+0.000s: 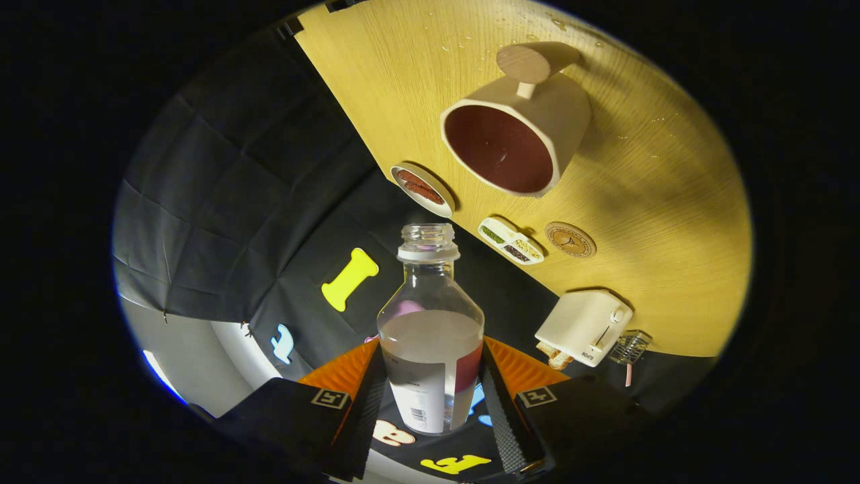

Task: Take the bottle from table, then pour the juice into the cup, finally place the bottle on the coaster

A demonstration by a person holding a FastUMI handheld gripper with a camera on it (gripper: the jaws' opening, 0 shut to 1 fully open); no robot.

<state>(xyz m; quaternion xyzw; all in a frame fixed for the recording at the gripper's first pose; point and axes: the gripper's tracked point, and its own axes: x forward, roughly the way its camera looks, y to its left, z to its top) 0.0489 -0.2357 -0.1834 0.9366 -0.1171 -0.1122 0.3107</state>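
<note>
Clearly, one uncapped bottle (430,329), part full of pale juice, was clamped between the gripper's (433,390) two fingers, tilted toward one cup (514,138) with a dark red interior. Two food dishes, a round dish (422,190) and a divided tray (510,240), and one coaster (570,239) were seen on the table (672,202).

Gripper (432,386) fingers clamp the uncapped juice bottle (431,336) on both sides; cup (514,134) and coaster (570,240) lie beyond on the surface (672,202).

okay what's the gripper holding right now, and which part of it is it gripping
The tongs are shut on the bottle, both fingers pressing its lower body at the label, well below the open neck.
</note>
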